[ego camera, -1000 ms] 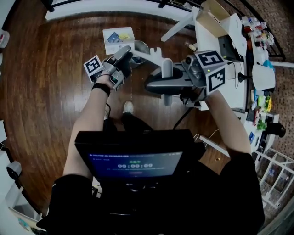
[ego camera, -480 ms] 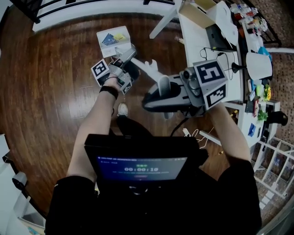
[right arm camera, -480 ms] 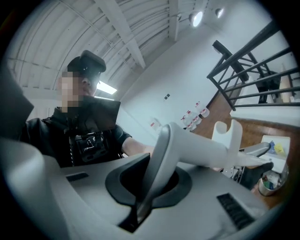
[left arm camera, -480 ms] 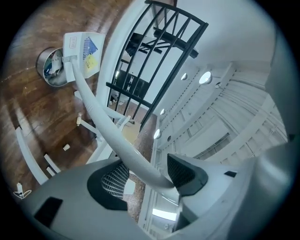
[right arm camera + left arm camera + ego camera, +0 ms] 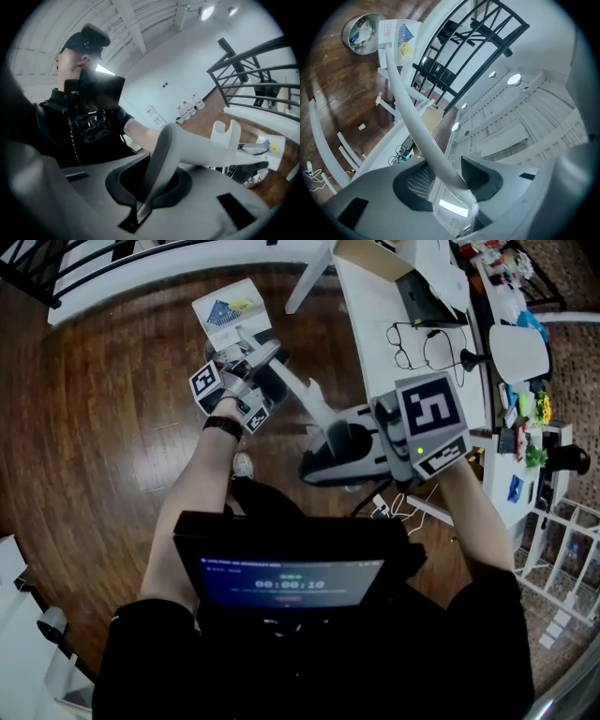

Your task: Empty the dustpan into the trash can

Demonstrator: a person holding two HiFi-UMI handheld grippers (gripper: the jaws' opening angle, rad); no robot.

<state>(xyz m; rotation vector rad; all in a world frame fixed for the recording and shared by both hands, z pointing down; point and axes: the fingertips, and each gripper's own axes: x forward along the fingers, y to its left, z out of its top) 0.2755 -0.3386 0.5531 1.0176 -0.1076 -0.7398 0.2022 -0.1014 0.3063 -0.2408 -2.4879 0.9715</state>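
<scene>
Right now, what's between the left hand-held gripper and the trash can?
Left gripper view: the dustpan handle runs from the left hand-held gripper, whose jaws have just been closing on it, toward the trash can.

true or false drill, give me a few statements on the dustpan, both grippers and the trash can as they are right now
1. The right gripper has its jaws shut on the grey edge of the dustpan. True.
2. The left gripper is empty. False: its jaws have just been closing, and the white dustpan handle runs between them, gripped.
3. The trash can stands on the white table. False: it stands on the wood floor.
4. A pair of glasses lies on the white table. True.
</scene>
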